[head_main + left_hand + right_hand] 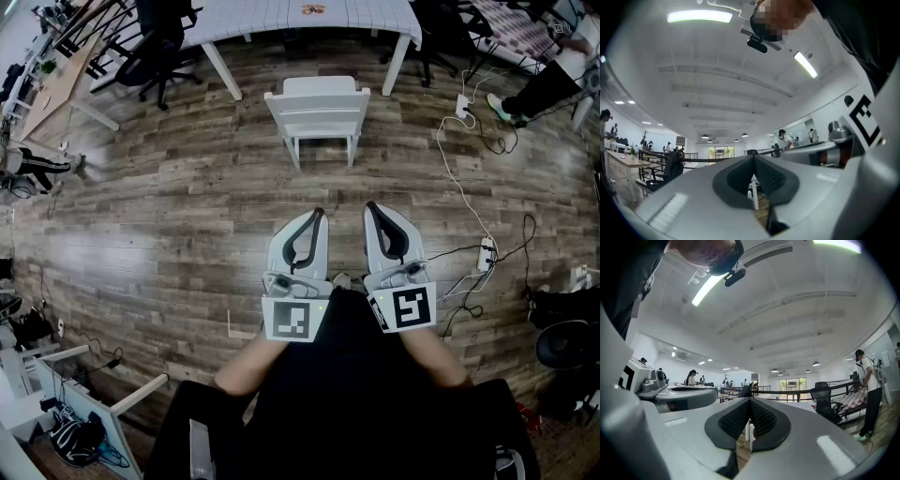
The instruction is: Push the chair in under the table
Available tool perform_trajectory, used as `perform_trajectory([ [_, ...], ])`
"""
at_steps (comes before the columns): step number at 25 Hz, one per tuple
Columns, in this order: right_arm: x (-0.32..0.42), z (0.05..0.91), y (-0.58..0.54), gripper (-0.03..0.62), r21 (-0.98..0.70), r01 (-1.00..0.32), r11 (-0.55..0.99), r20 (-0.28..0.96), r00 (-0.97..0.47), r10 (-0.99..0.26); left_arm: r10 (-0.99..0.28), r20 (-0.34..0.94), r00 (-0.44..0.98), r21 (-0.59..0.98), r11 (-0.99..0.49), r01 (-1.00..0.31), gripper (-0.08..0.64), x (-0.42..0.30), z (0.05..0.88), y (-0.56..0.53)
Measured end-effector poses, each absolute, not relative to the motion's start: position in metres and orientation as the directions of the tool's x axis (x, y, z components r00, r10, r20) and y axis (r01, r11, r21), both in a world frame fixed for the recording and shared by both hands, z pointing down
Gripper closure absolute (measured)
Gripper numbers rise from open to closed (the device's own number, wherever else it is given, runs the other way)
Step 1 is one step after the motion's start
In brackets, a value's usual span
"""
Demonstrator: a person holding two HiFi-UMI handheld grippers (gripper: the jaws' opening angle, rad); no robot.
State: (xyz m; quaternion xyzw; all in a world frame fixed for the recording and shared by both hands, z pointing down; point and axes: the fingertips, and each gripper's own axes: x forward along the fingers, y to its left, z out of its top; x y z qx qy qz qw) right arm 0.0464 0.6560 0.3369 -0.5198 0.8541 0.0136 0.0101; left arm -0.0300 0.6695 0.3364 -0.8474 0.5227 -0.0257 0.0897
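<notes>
A white wooden chair stands on the wood floor in the head view, pulled out from the white table at the top, its backrest toward me. My left gripper and right gripper are held level side by side, well short of the chair. Both are shut with nothing between the tips. In the left gripper view a sliver of the white chair shows through the gap behind the shut left gripper. The right gripper view shows the chair the same way, behind the shut right gripper.
Black office chairs stand at the upper left by a wooden desk. White cables and a power strip lie on the floor to the right. A person's legs are at the upper right. Another white table sits at the lower left.
</notes>
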Motion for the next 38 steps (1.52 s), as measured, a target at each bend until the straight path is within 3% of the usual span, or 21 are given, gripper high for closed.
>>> perform_trajectory([
  [7,0.072,0.339,0.657,0.594,-0.07,-0.894,0.442,-0.061,-0.439,-0.897,-0.922,-0.034,0.386,-0.156,-0.376,-0.913,0.551,-0.038,0.342,0.664],
  [18,0.103,0.362,0.633,0.594,-0.075,-0.933,0.351,-0.012,-0.351,-0.936,-0.912,-0.048,0.406,-0.228,-0.386,-0.894,0.551,-0.036,0.347,0.636],
  [25,0.114,0.36,0.597,0.594,-0.033,-0.942,0.333,-0.019,-0.333,-0.943,-0.929,-0.025,0.368,-0.179,-0.358,-0.916,0.551,-0.038,0.36,0.588],
  [38,0.077,0.365,0.473,0.594,-0.015,-0.931,0.365,0.053,-0.365,-0.929,-0.916,-0.006,0.401,-0.106,-0.398,-0.911,0.551,-0.058,0.371,0.472],
])
